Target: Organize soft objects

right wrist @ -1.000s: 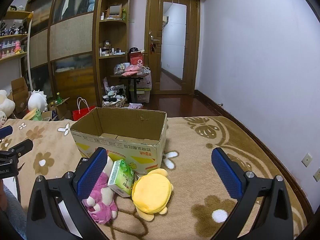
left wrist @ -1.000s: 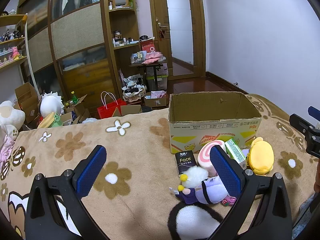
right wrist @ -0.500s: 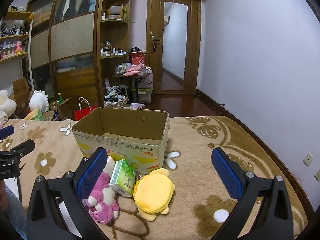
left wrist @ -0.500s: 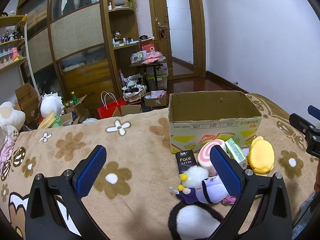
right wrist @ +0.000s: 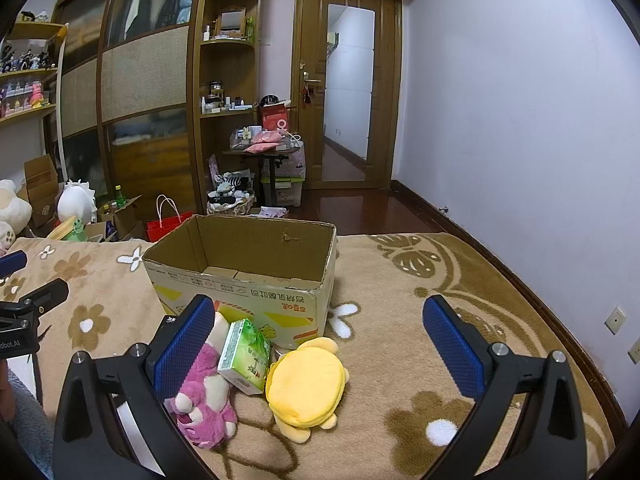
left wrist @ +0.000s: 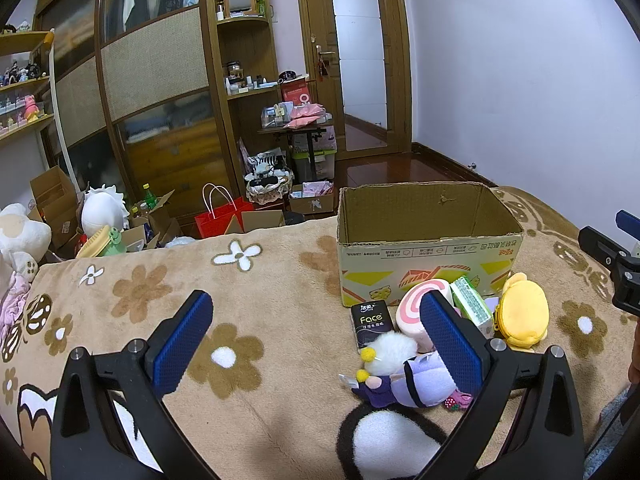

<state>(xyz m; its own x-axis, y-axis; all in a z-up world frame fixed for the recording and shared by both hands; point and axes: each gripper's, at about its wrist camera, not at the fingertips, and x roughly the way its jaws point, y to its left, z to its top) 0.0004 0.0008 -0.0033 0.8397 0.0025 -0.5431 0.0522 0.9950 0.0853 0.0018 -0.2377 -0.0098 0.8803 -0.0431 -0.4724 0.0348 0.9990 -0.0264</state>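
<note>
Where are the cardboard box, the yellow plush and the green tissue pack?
cardboard box (right wrist: 240, 304), right wrist view, on its printed front wall.
yellow plush (right wrist: 306, 386), right wrist view, on its round yellow body.
green tissue pack (right wrist: 245, 354), right wrist view, on its top face.

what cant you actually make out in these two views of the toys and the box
- Pink plush toy, right wrist view: its upper part is behind the right gripper finger.
- Pink swirl cushion, left wrist view: partly behind the left gripper finger.
- Cardboard box floor: its near wall hides it in the left view, most of it in the right.
- Black-and-white plush, left view: cut off by the bottom edge.
</note>
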